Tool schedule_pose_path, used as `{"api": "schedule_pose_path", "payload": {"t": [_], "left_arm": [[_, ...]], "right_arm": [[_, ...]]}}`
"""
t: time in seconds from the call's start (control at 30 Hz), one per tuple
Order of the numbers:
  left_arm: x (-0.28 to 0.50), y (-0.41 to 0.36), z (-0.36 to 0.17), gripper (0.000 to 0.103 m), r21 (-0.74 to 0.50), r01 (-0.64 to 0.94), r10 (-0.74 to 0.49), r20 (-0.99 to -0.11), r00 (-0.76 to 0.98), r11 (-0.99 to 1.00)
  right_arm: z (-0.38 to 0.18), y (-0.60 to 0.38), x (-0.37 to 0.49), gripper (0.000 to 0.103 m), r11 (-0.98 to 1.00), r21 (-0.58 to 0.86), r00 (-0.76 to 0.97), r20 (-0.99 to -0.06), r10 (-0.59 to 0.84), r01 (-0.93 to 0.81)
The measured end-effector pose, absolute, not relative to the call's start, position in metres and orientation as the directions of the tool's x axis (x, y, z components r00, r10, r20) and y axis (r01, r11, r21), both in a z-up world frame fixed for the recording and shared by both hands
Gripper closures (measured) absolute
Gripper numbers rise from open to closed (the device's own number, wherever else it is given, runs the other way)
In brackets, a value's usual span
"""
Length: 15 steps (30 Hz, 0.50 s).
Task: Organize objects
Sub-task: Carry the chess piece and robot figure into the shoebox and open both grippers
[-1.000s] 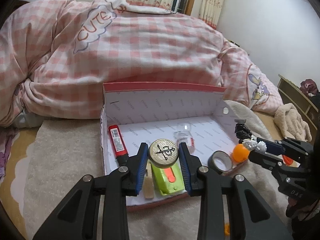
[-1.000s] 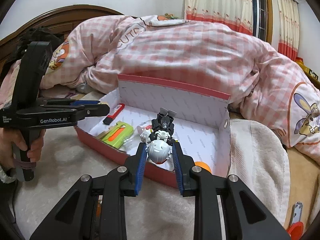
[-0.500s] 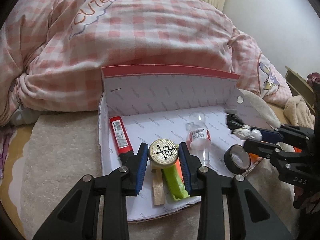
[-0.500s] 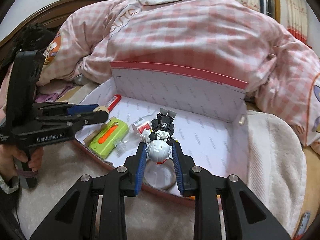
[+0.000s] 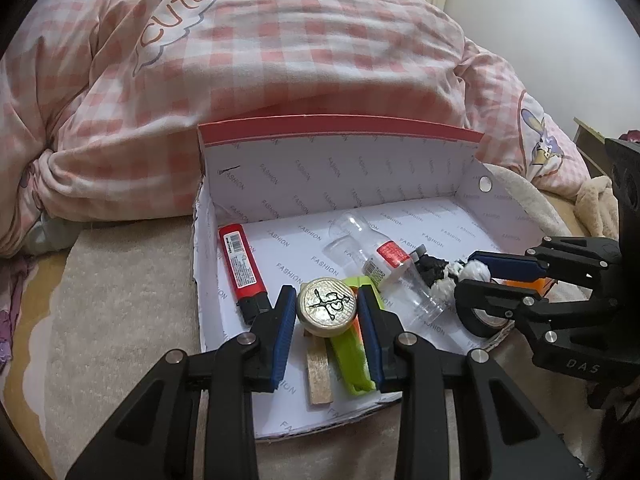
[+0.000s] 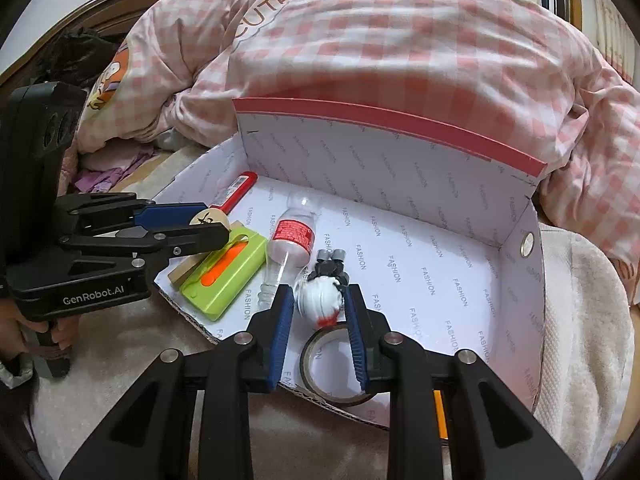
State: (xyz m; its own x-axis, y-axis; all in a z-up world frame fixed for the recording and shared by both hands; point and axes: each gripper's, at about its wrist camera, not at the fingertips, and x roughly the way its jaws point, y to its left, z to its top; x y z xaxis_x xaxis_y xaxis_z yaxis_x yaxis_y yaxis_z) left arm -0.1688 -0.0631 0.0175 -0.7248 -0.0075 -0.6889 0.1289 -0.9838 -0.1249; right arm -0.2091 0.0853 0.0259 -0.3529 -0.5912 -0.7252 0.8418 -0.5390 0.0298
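A red-rimmed cardboard box (image 5: 340, 176) with a white lining lies open on the bed; it also shows in the right wrist view (image 6: 384, 168). My left gripper (image 5: 326, 312) is shut on a round gold disc (image 5: 327, 306) with a black character, held over the box's front left. My right gripper (image 6: 320, 312) is shut on a small white and black toy figure (image 6: 322, 298), held over the box's front edge. In the box lie a red lighter (image 5: 240, 264), a green case (image 6: 224, 276), a wooden stick (image 5: 318, 372), a clear bottle (image 6: 290, 248) and a tape roll (image 6: 340, 364).
A pink checked quilt (image 5: 280, 64) is heaped behind the box. A beige towel (image 5: 120, 320) covers the bed under and around the box. A wooden headboard (image 6: 120, 0) stands at the far left in the right wrist view.
Both grippers have moved forward and lower over the box, still holding the disc and the toy figure. The box looks nearer and larger in both views.
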Motion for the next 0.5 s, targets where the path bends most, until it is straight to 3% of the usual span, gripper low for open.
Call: {"api": "schedule_pose_path", "payload": {"t": [0.23,0.37,0.5], "left_arm": [[-0.1693,-0.0611,0.0167,0.071,-0.102,0.126,-0.02,-0.693,-0.721,-0.987],[-0.1699,-0.061,0.0169,0.054,-0.1,0.123,-0.02,-0.691,-0.722,-0.987],[-0.17,-0.0617,0.0177,0.052,-0.105,0.115,-0.011,-0.69,-0.724,-0.988]], "right_arm": [[0.0266,0.0846,-0.2082,0.075,-0.543,0.018,-0.364,-0.724,-0.586,0.839],[0.0262,0.0846,-0.208,0.073,-0.554,0.016,-0.374,-0.721,-0.583,0.832],[0.0248,0.0883,-0.2086,0.066,-0.572,0.039,-0.381,-0.71,-0.593,0.819]]}}
